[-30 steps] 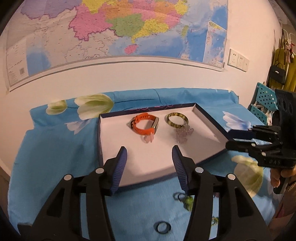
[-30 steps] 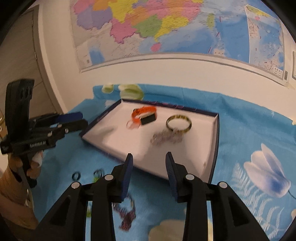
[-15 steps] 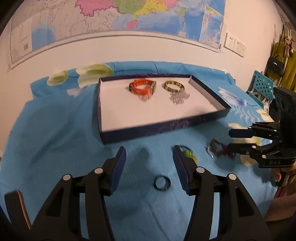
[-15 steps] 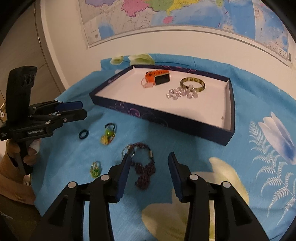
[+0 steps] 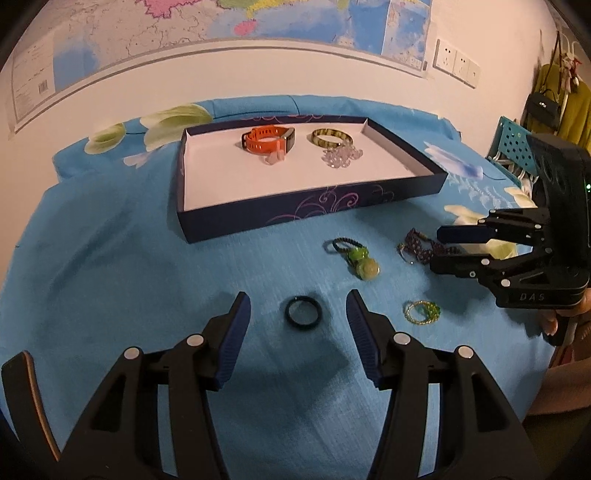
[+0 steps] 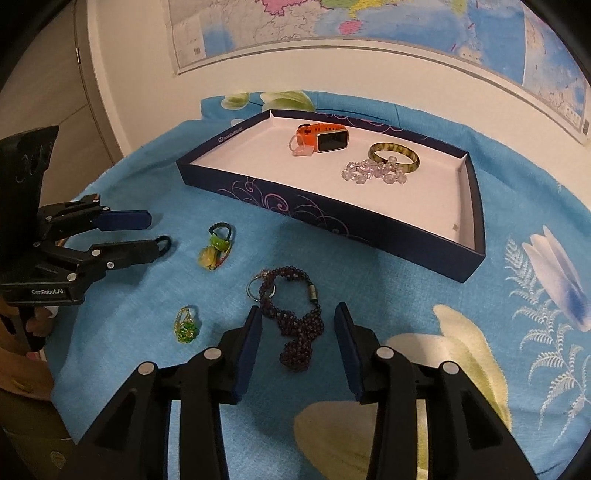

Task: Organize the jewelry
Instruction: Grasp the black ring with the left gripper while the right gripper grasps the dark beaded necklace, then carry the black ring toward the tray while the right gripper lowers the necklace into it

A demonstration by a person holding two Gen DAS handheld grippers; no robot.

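A dark blue tray (image 5: 303, 212) (image 6: 332, 218) holds an orange watch (image 5: 267, 138) (image 6: 323, 137), a green bangle (image 5: 330, 137) (image 6: 393, 156) and a clear bead bracelet (image 5: 341, 157) (image 6: 373, 172). On the blue cloth lie a black ring (image 5: 302, 314) (image 6: 165, 244), a green hair tie (image 5: 356, 258) (image 6: 216, 251), a green bead ring (image 5: 423, 312) (image 6: 186, 325) and a dark purple bead bracelet (image 5: 417, 249) (image 6: 295, 321). My left gripper (image 5: 298, 306) (image 6: 155, 230) is open, its fingers either side of the black ring. My right gripper (image 6: 297, 317) (image 5: 441, 249) is open around the purple bracelet.
The table stands against a white wall with a large map (image 5: 221, 29). A teal chair (image 5: 513, 142) and hanging bags (image 5: 554, 103) are at the right in the left wrist view. A wooden cabinet (image 6: 44, 92) stands at the left in the right wrist view.
Both grippers have pulled back from above the tray and lowered toward the cloth. The left one now straddles the black ring, the right one the purple bracelet.
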